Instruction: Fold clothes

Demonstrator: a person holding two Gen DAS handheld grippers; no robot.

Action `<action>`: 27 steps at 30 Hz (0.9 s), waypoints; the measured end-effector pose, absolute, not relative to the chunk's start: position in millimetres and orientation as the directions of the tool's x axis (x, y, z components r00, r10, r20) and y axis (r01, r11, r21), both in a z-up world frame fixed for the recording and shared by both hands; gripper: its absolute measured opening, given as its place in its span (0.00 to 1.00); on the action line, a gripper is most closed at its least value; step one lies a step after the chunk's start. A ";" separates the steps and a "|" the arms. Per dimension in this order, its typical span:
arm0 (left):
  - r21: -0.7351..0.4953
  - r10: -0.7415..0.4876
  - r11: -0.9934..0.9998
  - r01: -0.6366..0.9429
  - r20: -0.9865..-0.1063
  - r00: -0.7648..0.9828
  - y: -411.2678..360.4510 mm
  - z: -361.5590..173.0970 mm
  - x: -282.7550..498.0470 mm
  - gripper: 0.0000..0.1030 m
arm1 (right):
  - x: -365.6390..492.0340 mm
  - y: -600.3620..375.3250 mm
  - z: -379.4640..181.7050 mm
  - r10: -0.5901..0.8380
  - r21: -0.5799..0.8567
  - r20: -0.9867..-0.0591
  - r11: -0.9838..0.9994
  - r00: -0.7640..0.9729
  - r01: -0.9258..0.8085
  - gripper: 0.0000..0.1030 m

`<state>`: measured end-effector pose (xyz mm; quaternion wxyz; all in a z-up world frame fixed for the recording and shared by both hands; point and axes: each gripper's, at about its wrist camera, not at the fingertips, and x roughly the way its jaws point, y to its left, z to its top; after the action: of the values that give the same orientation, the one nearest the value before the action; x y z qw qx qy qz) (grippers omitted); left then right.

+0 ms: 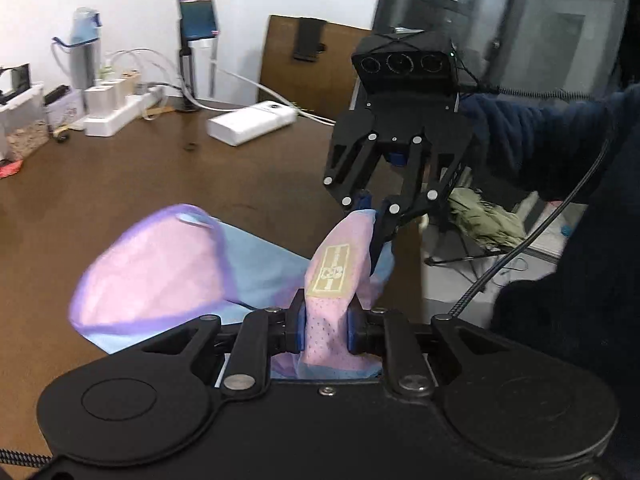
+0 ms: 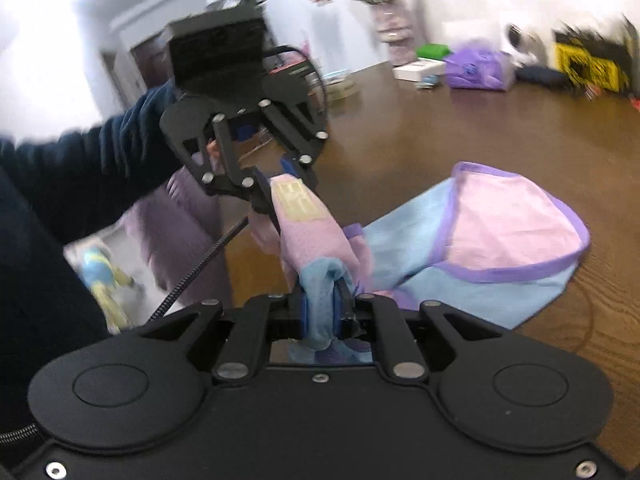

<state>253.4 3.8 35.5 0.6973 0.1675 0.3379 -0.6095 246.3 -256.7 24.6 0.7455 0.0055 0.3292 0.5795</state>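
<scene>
Table [image 1: 120, 184]: brown wood; most of the garment [image 1: 160, 264] lies on it ahead of your left hand-held gripper [image 1: 326, 330], pink panel with purple trim over light blue. One bunched end is lifted between your two tools. Left hand-held gripper: clamped on the pink mesh fabric, just below the yellow label [image 1: 334, 268]. Right hand-held gripper [image 2: 322, 312]: clamped on a light-blue fold of the same garment.
</scene>
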 end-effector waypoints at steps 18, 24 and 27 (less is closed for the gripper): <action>-0.274 -0.649 0.693 0.667 -0.641 0.410 60.9 -2.8 309.6 0.77 | 287.8 -280.2 9.6 0.687 0.295 -0.508 0.706 0.520 -0.644 0.61; -0.456 -0.628 0.778 0.432 -0.575 0.524 74.3 4.0 236.6 0.78 | 231.2 -276.3 10.6 0.662 0.293 -0.514 0.733 0.545 -0.614 0.61; -0.501 -0.632 0.774 0.387 -0.572 0.523 63.9 -4.4 225.2 0.78 | 214.9 -264.4 6.7 0.648 0.266 -0.520 0.741 0.556 -0.616 0.61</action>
<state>225.2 63.9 -4.4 0.8582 -0.1579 0.3878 -0.2969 214.9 -264.4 6.7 0.8816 0.0264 0.3058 0.3586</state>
